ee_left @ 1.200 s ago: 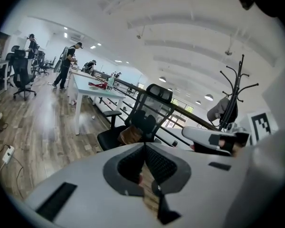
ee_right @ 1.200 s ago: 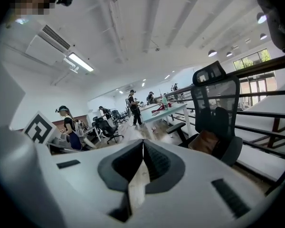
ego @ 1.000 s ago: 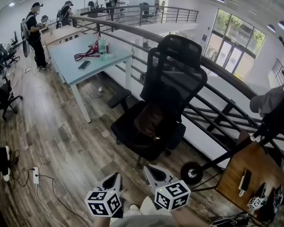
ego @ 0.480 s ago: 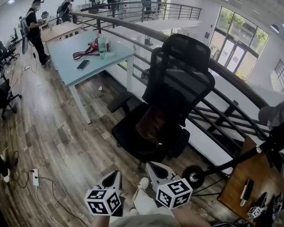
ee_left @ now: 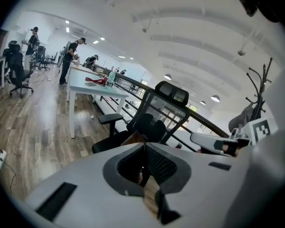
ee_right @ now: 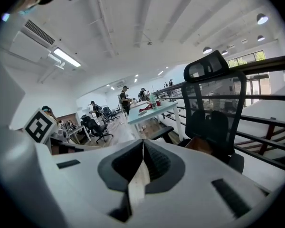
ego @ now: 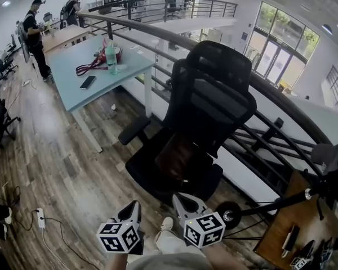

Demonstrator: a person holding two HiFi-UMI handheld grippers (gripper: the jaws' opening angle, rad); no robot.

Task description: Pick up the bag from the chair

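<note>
Risk no. 1: both claws are shut tight w/ nothing between the jaws. L claw [ego: 135, 207] and R claw [ego: 179, 201] hang side by side, low in the head view, well short of the chair [ego: 214, 103]. If they get to the bag [ego: 177, 152] closed they'll only shove it, so they need to open first. Bag is a brown lump on the seat, set back vs. the backrest. No handle or strap can be made out, so where to grip is a guess. Chair prob. swivels or rolls, so a push on the seat edge could turn it away or drive it into the railing [ego: 281, 103] just behind. Armrest [ego: 134, 130] on the left sticks out twd the approach, and L claw could clip it. Room: open wood floor [ego: 73, 167] in front and left of the seat, and the bench [ego: 67, 80] stands well apart. Right side is tighter: a pole's round base [ego: 228, 212] sits near R claw, w/ a small wooden table [ego: 281, 218] beyond. Power strip [ego: 40, 214] lies far left, off the path.
</note>
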